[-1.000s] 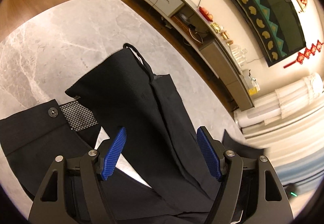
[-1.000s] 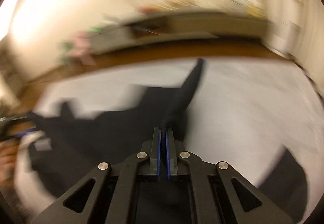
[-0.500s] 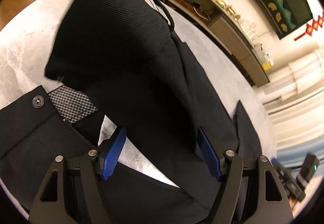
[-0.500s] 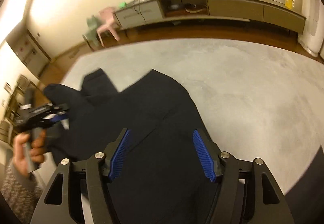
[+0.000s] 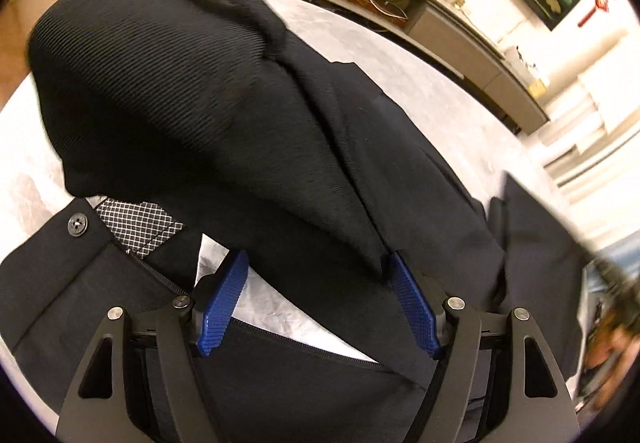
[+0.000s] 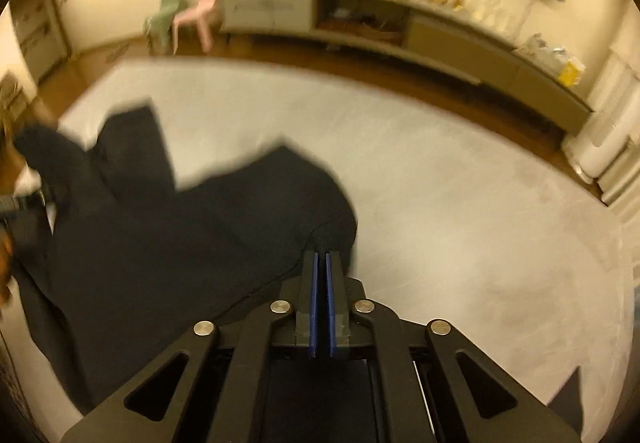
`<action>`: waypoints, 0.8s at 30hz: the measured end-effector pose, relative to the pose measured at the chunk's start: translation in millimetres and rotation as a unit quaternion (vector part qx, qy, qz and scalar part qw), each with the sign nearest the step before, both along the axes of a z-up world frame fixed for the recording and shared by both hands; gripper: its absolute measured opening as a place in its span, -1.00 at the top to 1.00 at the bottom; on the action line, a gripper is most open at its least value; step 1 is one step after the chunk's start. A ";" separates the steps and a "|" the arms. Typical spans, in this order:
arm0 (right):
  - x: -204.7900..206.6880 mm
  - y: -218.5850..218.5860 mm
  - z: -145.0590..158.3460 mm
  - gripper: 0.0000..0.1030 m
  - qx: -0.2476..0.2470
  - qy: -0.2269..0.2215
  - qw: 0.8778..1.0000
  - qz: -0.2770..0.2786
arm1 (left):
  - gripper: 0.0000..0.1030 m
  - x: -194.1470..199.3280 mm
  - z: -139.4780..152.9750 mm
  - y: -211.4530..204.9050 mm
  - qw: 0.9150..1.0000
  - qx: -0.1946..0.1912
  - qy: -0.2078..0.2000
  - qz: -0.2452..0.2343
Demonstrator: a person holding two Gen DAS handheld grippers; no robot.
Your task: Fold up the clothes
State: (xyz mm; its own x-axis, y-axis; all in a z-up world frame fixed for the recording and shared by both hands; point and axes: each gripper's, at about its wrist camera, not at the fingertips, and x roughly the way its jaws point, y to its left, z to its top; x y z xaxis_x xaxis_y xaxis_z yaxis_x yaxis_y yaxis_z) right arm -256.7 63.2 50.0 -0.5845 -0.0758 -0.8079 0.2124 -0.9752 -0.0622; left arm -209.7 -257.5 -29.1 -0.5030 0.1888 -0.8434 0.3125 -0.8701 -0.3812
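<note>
The pair of black woven trousers [image 5: 248, 115] lay spread over the pale grey marbled surface [image 6: 460, 171], waistband end toward the near edge, where a dark button [image 5: 77, 223] and a checked lining panel [image 5: 140, 223] showed at the open fly. One leg had been doubled over onto the body of the garment, presumably so the length could be halved. The left hand-held gripper [image 5: 318, 307] hung above the waist area with its blue pads [image 5: 222, 303] wide apart and nothing between them; a fold of cloth brushed its right pad, but it was not pinched. This looked like a position of readiness, perhaps to pin or take the waistband. The right hand-held gripper [image 6: 321, 275] had its jaws pressed together on a bunched edge of the trousers near the middle of the surface, most likely so the fold could be carried across. That view was blurred, so how much fabric it held was unclear. A low cabinet [image 6: 360, 27] stood against the far wall.
</note>
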 end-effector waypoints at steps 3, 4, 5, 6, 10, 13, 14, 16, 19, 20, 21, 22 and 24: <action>-3.5 72.1 49.5 0.96 0.011 0.057 0.993 -0.105 | -0.48 0.7 0.6 3.0 1.000 -0.013 -0.002 -0.009; -4.2 102.4 65.6 0.95 0.019 0.076 0.985 -0.153 | -0.48 2.1 2.7 -1.3 1.000 -0.009 0.000 -0.002; -3.7 132.9 77.5 0.95 0.034 0.091 0.974 -0.203 | -0.48 3.6 4.8 -5.5 1.000 -0.004 0.002 0.004; -1.5 163.8 83.1 0.95 0.060 0.100 0.960 -0.255 | -0.48 5.0 6.9 -9.8 1.000 0.001 0.004 0.011; 30.3 257.7 66.4 0.54 0.068 0.052 0.921 -0.380 | -0.48 10.8 15.3 -27.0 0.999 0.020 0.012 0.037; 77.2 256.5 38.9 0.08 0.003 0.009 0.945 -0.327 | -0.48 15.1 21.6 -39.9 0.998 0.035 0.018 0.057; 96.5 243.0 28.4 -0.01 -0.001 0.000 0.955 -0.298 | -0.48 16.5 23.7 -44.2 0.997 0.039 0.020 0.063; 121.3 217.8 11.0 -0.11 -0.012 -0.024 0.966 -0.258 | -0.48 19.4 27.9 -52.7 0.996 0.049 0.024 0.076; 146.3 186.8 -9.0 -0.11 -0.058 -0.069 0.975 -0.204 | -0.48 17.1 23.4 -39.6 0.997 0.048 0.009 0.057; 147.0 176.3 -12.4 -0.11 -0.067 -0.077 0.979 -0.179 | -0.48 15.2 20.1 -30.8 0.998 0.045 0.000 0.044; 146.0 165.8 -15.5 -0.11 -0.069 -0.082 0.982 -0.157 | -0.48 13.3 16.7 -21.9 0.999 0.042 -0.008 0.031; 143.4 157.2 -18.4 -0.11 -0.059 -0.086 0.984 -0.141 | -0.48 9.5 13.4 -9.4 0.999 0.035 -0.018 0.017; 141.6 148.3 -26.6 -0.11 -0.036 -0.098 0.987 -0.118 | -0.47 8.8 7.2 4.2 1.000 0.013 -0.027 0.004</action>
